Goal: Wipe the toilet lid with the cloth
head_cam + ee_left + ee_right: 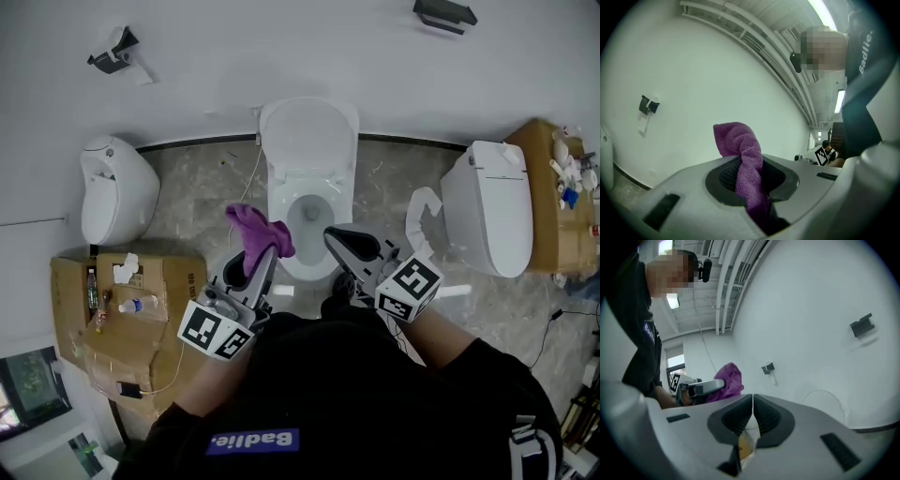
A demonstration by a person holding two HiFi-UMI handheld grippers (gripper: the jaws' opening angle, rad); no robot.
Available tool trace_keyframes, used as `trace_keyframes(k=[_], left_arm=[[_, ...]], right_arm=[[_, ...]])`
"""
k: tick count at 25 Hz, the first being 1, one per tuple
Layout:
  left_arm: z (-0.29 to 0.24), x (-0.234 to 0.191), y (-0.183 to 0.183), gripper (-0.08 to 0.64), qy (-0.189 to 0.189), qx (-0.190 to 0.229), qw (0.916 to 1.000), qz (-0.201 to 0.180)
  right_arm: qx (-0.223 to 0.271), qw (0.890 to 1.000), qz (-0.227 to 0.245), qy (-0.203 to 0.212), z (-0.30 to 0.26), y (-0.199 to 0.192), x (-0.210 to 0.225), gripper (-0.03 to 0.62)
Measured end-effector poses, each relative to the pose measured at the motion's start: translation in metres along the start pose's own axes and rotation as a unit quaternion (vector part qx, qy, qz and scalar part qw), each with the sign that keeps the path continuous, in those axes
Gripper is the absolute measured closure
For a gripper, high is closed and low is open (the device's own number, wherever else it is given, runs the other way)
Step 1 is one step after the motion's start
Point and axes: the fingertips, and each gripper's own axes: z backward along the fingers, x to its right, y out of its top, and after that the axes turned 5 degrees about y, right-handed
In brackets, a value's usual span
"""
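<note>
Wiping seemingly not yet begun: purple cloth (pixel 255 228) clamped in left gripper (pixel 263 257), held up near the bowl, short of the raised toilet lid (pixel 309 131); right gripper (pixel 336 237) closed, empty, alongside.

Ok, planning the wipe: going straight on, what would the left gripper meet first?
Probably the white wall, not the toilet lid: the left gripper, shut on the purple cloth, points up at bare wall in its own view. Depth unclear.
</note>
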Motion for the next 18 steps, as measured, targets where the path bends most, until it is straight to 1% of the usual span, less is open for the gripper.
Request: trace_keyframes(k=[3,7,11,14,18], left_arm=[[-0.013,-0.008,0.003,0.491,-0.002,-0.005,1.0000,0.000],[-0.024,-0.028,0.007,0.491,-0.018,0.002,0.9998,0.002],[-0.033,-0.054,0.011,0.491,-0.042,0.000,0.9991,-0.002],[-0.042,-0.073,0.016,0.491,-0.061,0.003,0.9981,0.002],[-0.055,-0.098,0.015,0.491,-0.075,0.003,0.9972,0.001]], right_arm=[[-0.004,1.000,-0.009,-0.003,-0.009,0.006,0.017,0.561],[-0.009,1.000,-0.004,-0.018,-0.029,0.011,0.029,0.561],[-0.015,0.999,-0.003,-0.052,-0.050,0.013,0.037,0.561],[-0.018,0.997,0.003,-0.081,-0.060,0.017,0.047,0.561],[-0.014,0.993,0.011,-0.113,-0.071,0.024,0.067,0.561]])
